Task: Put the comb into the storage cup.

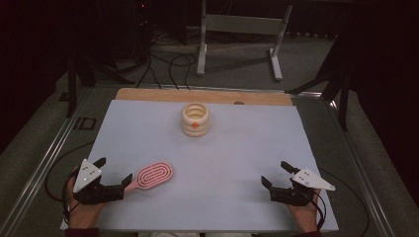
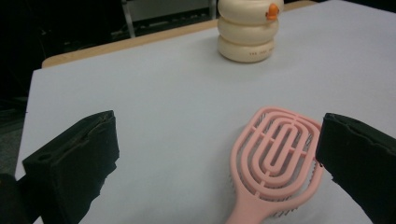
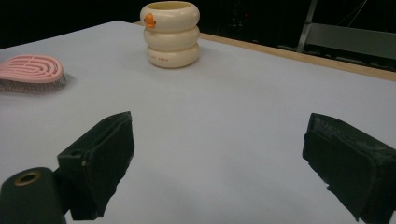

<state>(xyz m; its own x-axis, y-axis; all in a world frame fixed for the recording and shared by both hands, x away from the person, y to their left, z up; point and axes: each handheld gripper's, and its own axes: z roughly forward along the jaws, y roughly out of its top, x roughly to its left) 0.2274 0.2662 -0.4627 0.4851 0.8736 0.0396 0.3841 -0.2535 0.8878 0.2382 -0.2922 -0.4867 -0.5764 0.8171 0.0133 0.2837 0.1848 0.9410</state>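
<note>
Left gripper (image 1: pixel 112 170) rests at seven o'clock on the desk (image 1: pixel 247 148), jaws spread, pink hairbrush (image 1: pixel 152 176) lying loose just beside it, right gripper (image 1: pixel 276 174) likewise spread and empty, so nothing looks grasped yet, leaving the cream ringed pot (image 1: pixel 195 119) at twelve o'clock untouched.

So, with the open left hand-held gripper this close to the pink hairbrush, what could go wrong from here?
1. The pink hairbrush lies off to one side between the open jaws of the left hand-held gripper; closing now might push it sideways.
2. It rests bristles-down, so a grip on the rounded head could slip.
</note>
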